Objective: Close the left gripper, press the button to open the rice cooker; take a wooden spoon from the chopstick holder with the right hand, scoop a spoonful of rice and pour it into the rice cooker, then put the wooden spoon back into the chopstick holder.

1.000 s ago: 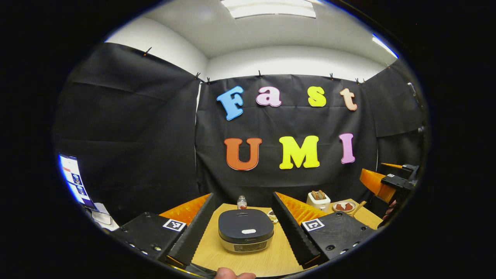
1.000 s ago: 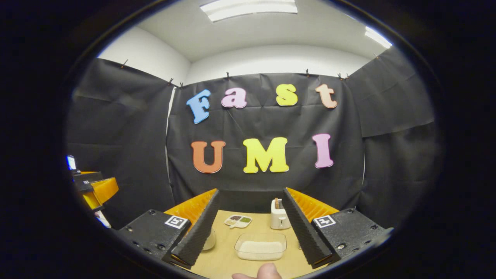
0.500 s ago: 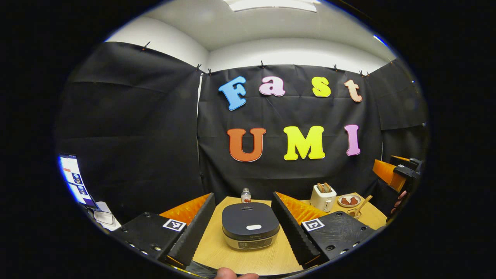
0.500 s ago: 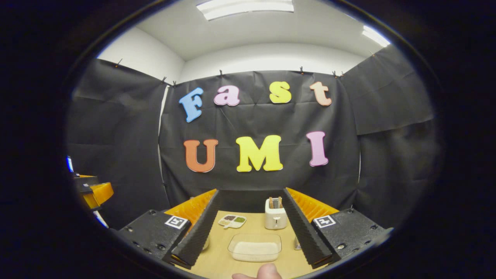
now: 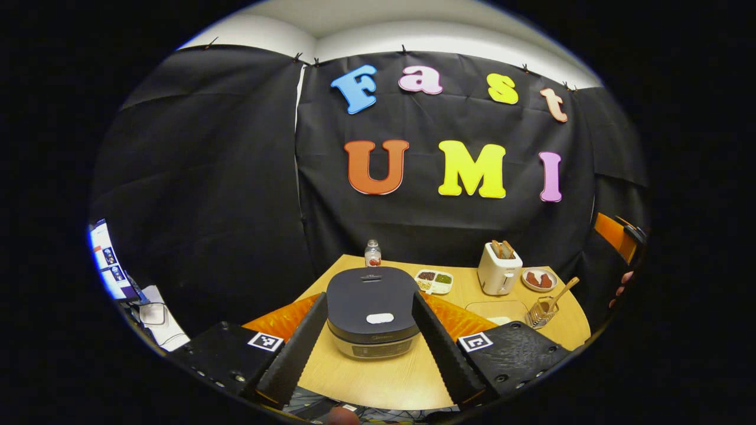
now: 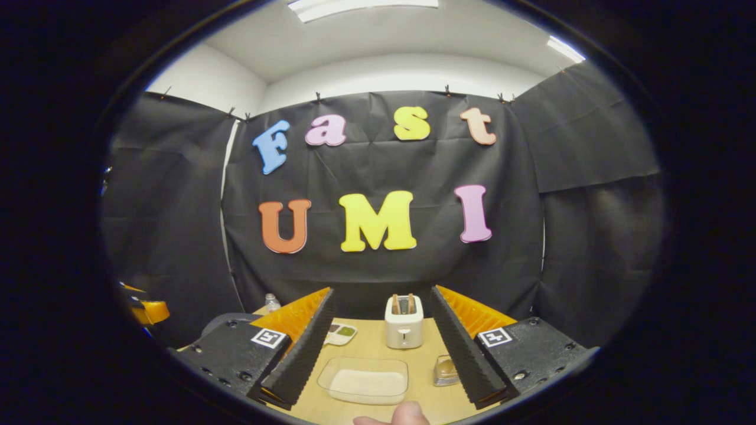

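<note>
Left hand-held gripper (image 5: 369, 336): jaws spread wide, nothing between them but air, lined up on the rice cooker (image 5: 372, 310) that sits closed on the wooden surface (image 5: 378, 378).
Button: the pale oval release button (image 5: 380, 319) sits on the dark lid, toward the front edge. It likely wants a firm, square push, and the jaws have to come together first, as the task asks.
Rice cooker handling: squat and heavy-looking, so a press should not shove it far, though the smooth surface could let it slide a little.
Right hand-held gripper (image 6: 378, 354): also gaping wide and empty, above a clear container of rice (image 6: 364, 381), with the white toaster (image 6: 404, 321) beyond it.
Wooden spoon (image 5: 560, 293): leaning in the wire chopstick holder (image 5: 538, 313), far right of the surface in the left gripper view, handle sticking up and out.
Where to grip: on the bare handle above the holder's rim. Stiff, light wood, probably a bit slick, and the light holder may tip if the spoon is dragged sideways.
Progress: lid down, spoon untouched, nothing started yet.
</note>
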`<state>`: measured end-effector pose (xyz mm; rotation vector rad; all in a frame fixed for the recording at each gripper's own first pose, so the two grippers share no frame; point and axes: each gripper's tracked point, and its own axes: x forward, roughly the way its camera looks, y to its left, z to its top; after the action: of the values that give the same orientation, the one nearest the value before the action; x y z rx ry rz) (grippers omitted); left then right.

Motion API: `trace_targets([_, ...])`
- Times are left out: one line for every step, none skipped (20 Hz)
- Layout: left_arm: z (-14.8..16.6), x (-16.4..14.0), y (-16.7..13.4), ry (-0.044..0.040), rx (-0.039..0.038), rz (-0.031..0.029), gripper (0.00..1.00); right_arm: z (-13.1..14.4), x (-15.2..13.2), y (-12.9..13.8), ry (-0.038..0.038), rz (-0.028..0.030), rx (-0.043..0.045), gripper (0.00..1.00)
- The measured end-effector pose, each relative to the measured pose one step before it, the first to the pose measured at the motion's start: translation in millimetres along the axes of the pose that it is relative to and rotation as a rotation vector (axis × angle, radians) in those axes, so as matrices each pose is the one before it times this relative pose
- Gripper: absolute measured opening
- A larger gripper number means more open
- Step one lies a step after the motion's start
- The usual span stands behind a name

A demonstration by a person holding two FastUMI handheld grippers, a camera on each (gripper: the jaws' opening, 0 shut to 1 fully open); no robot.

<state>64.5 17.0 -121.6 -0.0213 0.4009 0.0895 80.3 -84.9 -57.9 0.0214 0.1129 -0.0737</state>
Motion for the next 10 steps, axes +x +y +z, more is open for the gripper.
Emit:
trace_targets([-2.86,8.44,-1.03,0.0245,0.00225,0.00643,0.92,-5.19,7.52,-10.31,0.01687,-0.00601,0.00232,1.0])
trace_targets([-4.22,8.18,1.42,0.02079,0.0053,0.01093,0.92,-3.08,6.96,-8.48,0.00966,-0.00656,0.00206,1.0])
trace_targets([-2.3,9.88,-0.21,0.02004,0.00441,0.00467,0.87,-2.37,6.67,-10.22,0.00644,-0.00599,0.00156,0.98])
trace_targets([-2.31,7.21,-2.45,0.02192,0.00025,-0.00665,0.7,-1.09,5.75,-5.28,0.00015,0.0048,0.00701,0.99])
trace_targets([-2.88,8.36,-2.65,0.02307,-0.00197,-0.00711,0.63,-1.38,6.12,-5.52,-0.00037,0.00081,0.01174,0.99])
trace_targets([-2.46,8.64,-1.1,0.02398,-0.00418,0.00074,0.48,-3.08,4.82,-8.33,0.00408,-0.00642,0.01046,0.99])
trace_targets([-2.45,7.53,0.1,0.02517,-0.00307,0.00797,0.41,-4.27,4.26,-6.76,0.00832,-0.00454,0.00527,0.99])
trace_targets([-0.26,8.82,0.62,0.02182,0.00039,0.01043,0.28,-3.58,3.98,-6.08,0.0095,-0.0031,0.00424,0.99])
trace_targets([-1.44,5.42,-1.09,0.01475,0.00489,0.00337,0.23,-4.07,4.24,-5.72,0.00922,-0.0017,0.00224,0.99])
trace_targets([-1.05,6.23,-3.05,0.0187,0.00009,-0.01122,0.14,-1.28,3.11,-5.73,0.00472,-0.00296,0.00036,0.99])
